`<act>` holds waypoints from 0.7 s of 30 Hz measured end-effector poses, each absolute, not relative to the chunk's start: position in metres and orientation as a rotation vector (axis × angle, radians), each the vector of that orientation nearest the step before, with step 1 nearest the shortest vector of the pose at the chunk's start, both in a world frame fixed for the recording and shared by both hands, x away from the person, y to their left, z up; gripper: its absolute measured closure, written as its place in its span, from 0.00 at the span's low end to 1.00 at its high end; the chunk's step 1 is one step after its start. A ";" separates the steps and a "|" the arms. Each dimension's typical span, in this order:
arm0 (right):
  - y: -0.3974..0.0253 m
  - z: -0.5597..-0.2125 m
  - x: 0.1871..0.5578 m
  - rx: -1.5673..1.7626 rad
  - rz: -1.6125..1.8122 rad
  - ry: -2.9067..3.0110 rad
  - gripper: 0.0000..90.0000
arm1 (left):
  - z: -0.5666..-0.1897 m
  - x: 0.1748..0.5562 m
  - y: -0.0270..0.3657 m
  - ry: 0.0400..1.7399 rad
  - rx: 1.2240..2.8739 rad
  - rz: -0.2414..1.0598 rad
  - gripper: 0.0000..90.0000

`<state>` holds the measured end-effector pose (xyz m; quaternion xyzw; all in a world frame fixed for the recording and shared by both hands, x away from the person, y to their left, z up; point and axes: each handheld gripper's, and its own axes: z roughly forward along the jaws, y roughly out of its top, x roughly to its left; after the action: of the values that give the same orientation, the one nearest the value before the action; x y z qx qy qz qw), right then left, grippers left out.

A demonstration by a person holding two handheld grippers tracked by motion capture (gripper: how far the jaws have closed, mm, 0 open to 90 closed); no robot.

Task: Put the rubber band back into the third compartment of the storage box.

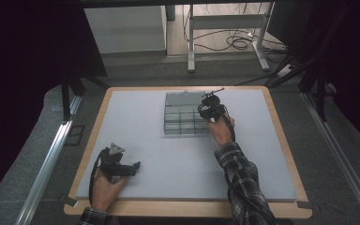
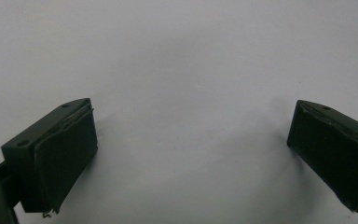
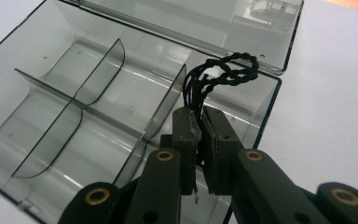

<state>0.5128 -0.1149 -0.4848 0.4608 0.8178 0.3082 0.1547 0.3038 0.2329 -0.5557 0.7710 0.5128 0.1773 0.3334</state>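
Twisted black cord [image 3: 223, 72] is pinched in the right gripper [image 3: 200, 123], its loop hanging just over the near-right compartment of the clear organizer box [image 3: 42, 65]. That hand is nearest the box. Well apart, the left gripper [image 2: 191, 140] rests released on the grey mat [image 1: 145, 154].
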 end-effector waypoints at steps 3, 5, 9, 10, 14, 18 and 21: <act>-0.114 -0.487 0.515 1.317 0.880 2.347 0.92 | -0.556 0.304 0.233 1.339 2.013 0.463 0.01; -0.113 -0.489 0.517 1.322 0.879 2.356 0.91 | -0.556 0.304 0.233 1.339 2.013 0.463 0.01; -0.114 -0.494 0.520 1.339 0.891 2.364 0.85 | -0.555 0.304 0.233 1.336 2.021 0.464 0.01; -0.114 -0.494 0.521 1.342 0.890 2.366 0.84 | -0.556 0.304 0.233 1.339 2.012 0.463 0.01; -0.114 -0.495 0.521 1.341 0.891 2.370 0.80 | -0.555 0.304 0.233 1.336 2.022 0.464 0.01; -0.114 -0.491 0.521 1.337 0.910 2.375 0.77 | -0.555 0.304 0.233 1.336 2.021 0.464 0.01; -0.114 -0.489 0.522 1.335 0.919 2.379 0.75 | -0.555 0.304 0.233 1.337 2.021 0.464 0.01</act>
<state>0.5218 -0.1137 -0.4894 0.4598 0.8193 0.3166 0.1310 0.3036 0.2334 -0.5555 0.7730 0.5113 0.1775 0.3310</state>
